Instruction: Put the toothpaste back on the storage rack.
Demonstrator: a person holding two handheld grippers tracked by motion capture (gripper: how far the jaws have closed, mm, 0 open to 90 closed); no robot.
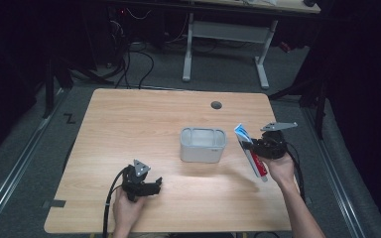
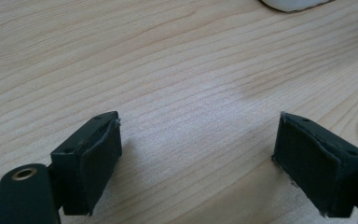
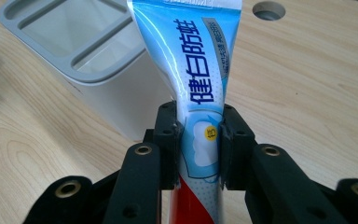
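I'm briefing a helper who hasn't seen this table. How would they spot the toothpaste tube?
Start at the grey container mid-table, then look just right of it. The toothpaste tube is clamped in the right gripper, off the wood: blue-and-white with a red lower end, the only colourful thing there.

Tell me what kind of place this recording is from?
Probably a lab or data-collection workspace, not a home: a bare wooden table with a cable port, loose cables on grey carpet, a second white-legged desk behind, dark surroundings.
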